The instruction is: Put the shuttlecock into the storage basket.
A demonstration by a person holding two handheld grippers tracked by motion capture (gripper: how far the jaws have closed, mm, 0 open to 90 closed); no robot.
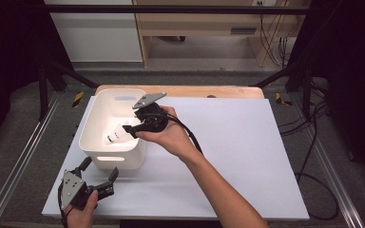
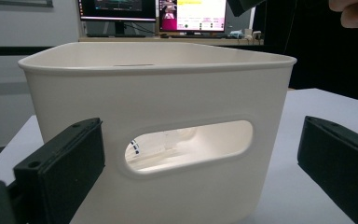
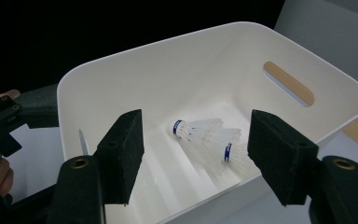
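Drop-off step: 2 shuttlecocks (image 3: 205, 140) lie in the white bin (image 1: 95, 147).
Right gripper (image 3: 196, 149) hangs spread and empty over the bin; left gripper (image 1: 100, 173), spread, waits just before it; next, I'd guess, withdraw.

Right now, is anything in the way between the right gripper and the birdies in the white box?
Nothing visible blocks them. The right gripper hangs over the open top of the white box, jaws apart, and the two shuttlecocks lie on the floor of the box right below, with only air between.
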